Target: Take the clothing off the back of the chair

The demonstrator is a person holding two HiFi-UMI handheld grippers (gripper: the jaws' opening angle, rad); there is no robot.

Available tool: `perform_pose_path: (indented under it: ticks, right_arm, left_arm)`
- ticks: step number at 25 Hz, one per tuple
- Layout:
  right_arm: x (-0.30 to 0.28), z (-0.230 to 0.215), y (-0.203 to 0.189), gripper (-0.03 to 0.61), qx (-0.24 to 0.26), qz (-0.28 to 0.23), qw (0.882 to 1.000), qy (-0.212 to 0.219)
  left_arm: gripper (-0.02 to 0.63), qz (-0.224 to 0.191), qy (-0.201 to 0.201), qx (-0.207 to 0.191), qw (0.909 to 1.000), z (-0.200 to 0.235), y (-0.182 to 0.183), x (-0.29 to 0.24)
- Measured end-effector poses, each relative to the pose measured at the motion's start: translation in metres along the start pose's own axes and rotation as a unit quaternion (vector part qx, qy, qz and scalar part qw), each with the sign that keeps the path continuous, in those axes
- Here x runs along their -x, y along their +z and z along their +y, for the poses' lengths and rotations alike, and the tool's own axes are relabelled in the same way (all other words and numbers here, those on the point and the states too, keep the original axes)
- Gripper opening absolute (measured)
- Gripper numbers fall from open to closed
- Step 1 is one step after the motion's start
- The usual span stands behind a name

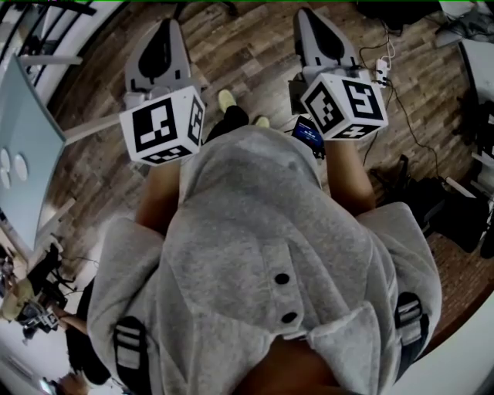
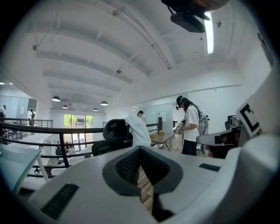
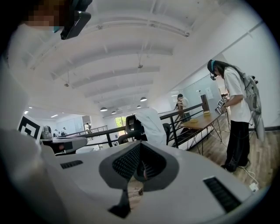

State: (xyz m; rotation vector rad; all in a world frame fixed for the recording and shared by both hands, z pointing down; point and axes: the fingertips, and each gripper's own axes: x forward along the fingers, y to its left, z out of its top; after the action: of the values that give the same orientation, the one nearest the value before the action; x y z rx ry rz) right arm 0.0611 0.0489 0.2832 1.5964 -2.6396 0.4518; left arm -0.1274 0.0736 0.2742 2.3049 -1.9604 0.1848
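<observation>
A black office chair (image 2: pixel 109 133) stands some way ahead, with a white garment (image 2: pixel 140 131) draped over its back. The right gripper view shows the same chair (image 3: pixel 130 124) and garment (image 3: pixel 153 127), also at a distance. My left gripper (image 2: pixel 141 151) and right gripper (image 3: pixel 140 148) point at them, jaws together, nothing between them. In the head view the left gripper (image 1: pixel 164 31) and right gripper (image 1: pixel 312 21) are held side by side over the wood floor, in front of my grey hoodie (image 1: pixel 262 254).
A person in a white shirt (image 3: pixel 236 105) stands at the right by a wooden table (image 3: pixel 202 123). A black railing (image 2: pixel 39 131) runs behind the chair. A glass tabletop (image 1: pixel 23 154) lies at my left; cables (image 1: pixel 401 108) and bags lie on the floor at my right.
</observation>
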Motion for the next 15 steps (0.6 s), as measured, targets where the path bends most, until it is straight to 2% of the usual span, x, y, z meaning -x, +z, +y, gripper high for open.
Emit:
perform_pose_path:
  ticks: [15]
  right_arm:
    - [-0.075, 0.034, 0.012, 0.012, 0.010, 0.009, 1.000, 0.009]
  left_arm:
    - [0.006, -0.004, -0.013, 0.018, 0.9998, 0.054, 0.010, -0.039]
